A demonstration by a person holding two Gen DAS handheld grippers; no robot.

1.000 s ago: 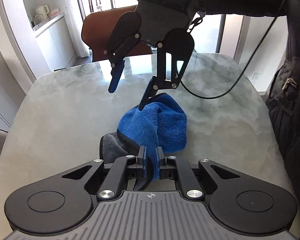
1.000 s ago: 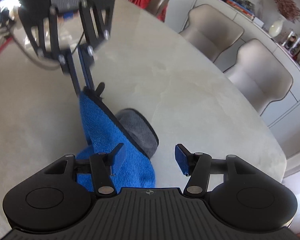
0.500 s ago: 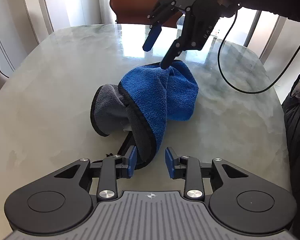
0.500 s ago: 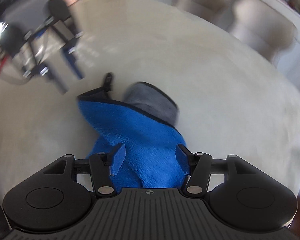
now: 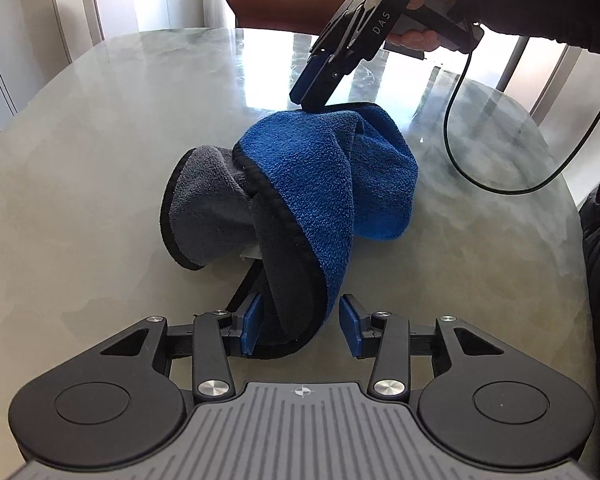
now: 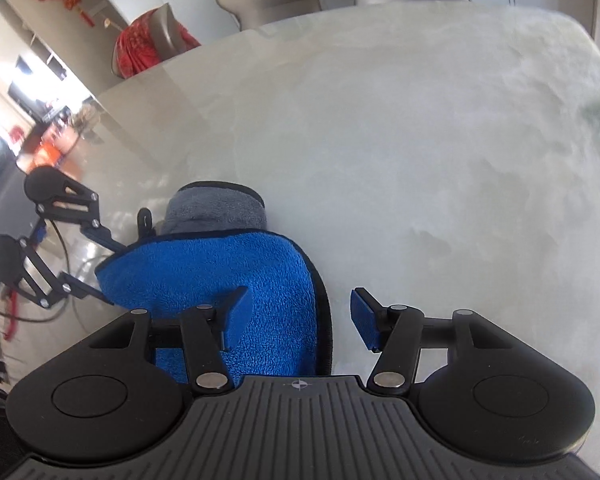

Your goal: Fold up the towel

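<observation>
The towel (image 5: 300,200) lies bunched on the table (image 5: 100,160), blue over grey. Both the left gripper (image 5: 300,326) and right gripper (image 6: 296,316) straddle its ends with fingers spread, grasping nothing, likely seeking corners.

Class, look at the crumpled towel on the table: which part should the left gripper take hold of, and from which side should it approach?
Probably the black-trimmed corner of the towel that hangs toward the left gripper. It already lies between the open fingers, so come straight in from the near side, low over the table. That edge is thin and free; the bunched middle is too bulky to pinch.
</observation>
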